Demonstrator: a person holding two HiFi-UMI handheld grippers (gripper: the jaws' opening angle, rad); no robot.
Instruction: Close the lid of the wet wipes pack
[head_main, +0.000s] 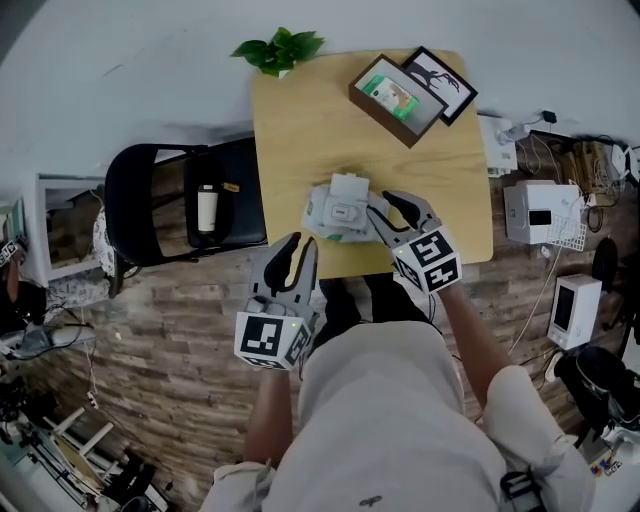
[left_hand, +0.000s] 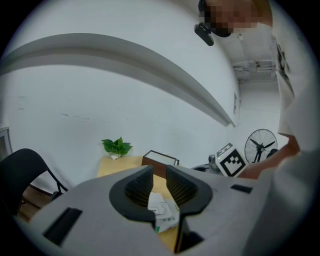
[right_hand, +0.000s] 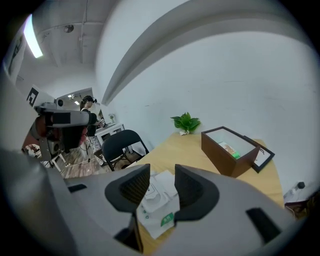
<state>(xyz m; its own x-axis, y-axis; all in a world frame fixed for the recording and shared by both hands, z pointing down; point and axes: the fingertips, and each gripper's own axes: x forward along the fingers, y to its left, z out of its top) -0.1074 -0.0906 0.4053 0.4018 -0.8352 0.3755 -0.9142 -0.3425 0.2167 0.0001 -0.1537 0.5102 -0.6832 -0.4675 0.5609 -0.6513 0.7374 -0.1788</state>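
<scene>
While lid stands flipped open toward far edge, wet wipes pack lies at middle of bench near edge, long axis roughly along that edge. Right claw: jaws wide apart, empty, just beside pack's right end. Left claw: jaws slightly apart, empty, off near edge, pointing toward pack.

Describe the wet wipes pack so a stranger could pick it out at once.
Find the light wooden table and look at its near edge. The wet wipes pack lies there, a soft white packet with green print and its lid open. The plant, dark brown box and framed picture stand at the far end; only the pack is white and soft.
</scene>
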